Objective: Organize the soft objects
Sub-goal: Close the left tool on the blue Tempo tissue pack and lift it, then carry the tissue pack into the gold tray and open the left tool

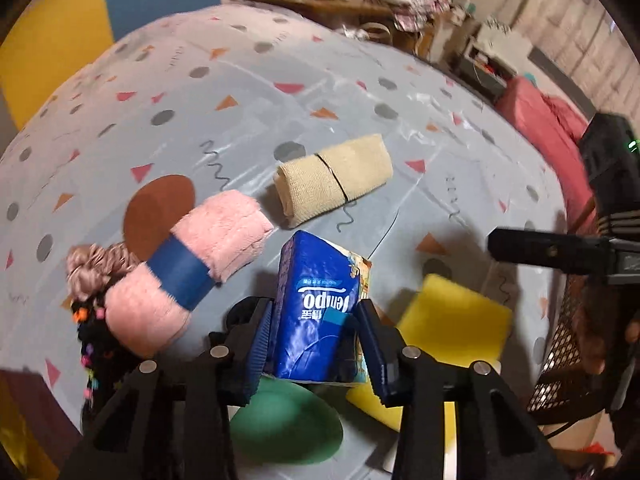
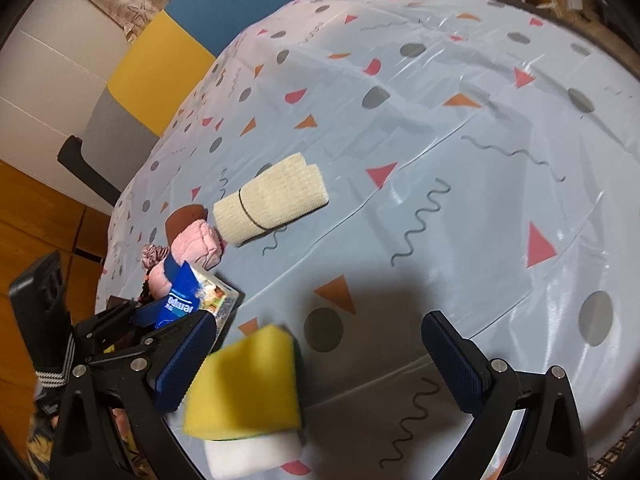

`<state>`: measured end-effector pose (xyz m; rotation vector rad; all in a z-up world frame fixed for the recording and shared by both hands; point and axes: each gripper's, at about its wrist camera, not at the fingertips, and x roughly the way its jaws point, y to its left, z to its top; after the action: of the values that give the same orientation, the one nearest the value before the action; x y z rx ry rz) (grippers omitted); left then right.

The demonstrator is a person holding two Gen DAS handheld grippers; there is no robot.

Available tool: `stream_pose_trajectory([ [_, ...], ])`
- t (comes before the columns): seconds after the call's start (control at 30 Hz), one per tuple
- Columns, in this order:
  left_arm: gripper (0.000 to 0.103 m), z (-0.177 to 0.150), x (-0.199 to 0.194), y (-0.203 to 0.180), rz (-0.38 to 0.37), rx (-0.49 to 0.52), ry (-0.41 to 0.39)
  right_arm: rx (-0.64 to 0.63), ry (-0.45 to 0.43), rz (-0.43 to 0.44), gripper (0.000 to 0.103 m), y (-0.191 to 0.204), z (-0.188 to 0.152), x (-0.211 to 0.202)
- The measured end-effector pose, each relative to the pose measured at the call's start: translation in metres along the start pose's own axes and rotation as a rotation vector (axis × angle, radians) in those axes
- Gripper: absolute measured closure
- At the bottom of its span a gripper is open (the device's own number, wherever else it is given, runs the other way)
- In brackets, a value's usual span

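Left wrist view first: we see the blue Tempo tissue pack (image 1: 316,312) standing upright between the ribbed blue pads of the left gripper (image 1: 314,344), the pads closed against its two sides. Behind the blue pack, touching it, is a second packet with a printed picture wrapper (image 1: 362,276); we cannot tell whether the pads also hold that one. The pack hangs above the patterned tablecloth (image 1: 320,92), over a green disc (image 1: 286,428) that lies below it.

Taking the tissue pack as our landmark — just to its left lies a rolled pink towel (image 1: 188,272) bound with a blue band, and past that roll a pink satin scrunchie (image 1: 94,270) and a black item with small coloured beads (image 1: 90,336). Beyond the pack, apart from it, lies a rolled beige cloth (image 1: 334,178) with a thin dark elastic around its middle. A brown disc (image 1: 158,210) lies on the cloth behind the pink towel. Just right of the pack is a yellow sponge (image 1: 452,336).

In the right wrist view we find the right gripper (image 2: 320,368) spread wide and holding nothing — the yellow sponge (image 2: 244,384) sits against its left pad, on top of a white sponge (image 2: 252,454), well clear of the other pad. The tissue pack (image 2: 182,300) shows up left of the sponge.
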<state>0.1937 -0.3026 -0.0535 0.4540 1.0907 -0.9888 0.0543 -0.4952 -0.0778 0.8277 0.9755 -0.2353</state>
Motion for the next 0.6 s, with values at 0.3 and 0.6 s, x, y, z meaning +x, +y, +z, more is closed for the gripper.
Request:
stream_pose_trajectory([
  [0.3,0.060,-0.017,-0.055,0.014,0.015,-0.160,-0.175,-0.041,0.137,0.080,0.000,0.014,-0.010,0.022],
  [0.6,0.060,-0.054,-0.105,0.021,0.041,-0.279,-0.294,-0.086,0.216,0.095,0.000,0.027,-0.021,0.037],
])
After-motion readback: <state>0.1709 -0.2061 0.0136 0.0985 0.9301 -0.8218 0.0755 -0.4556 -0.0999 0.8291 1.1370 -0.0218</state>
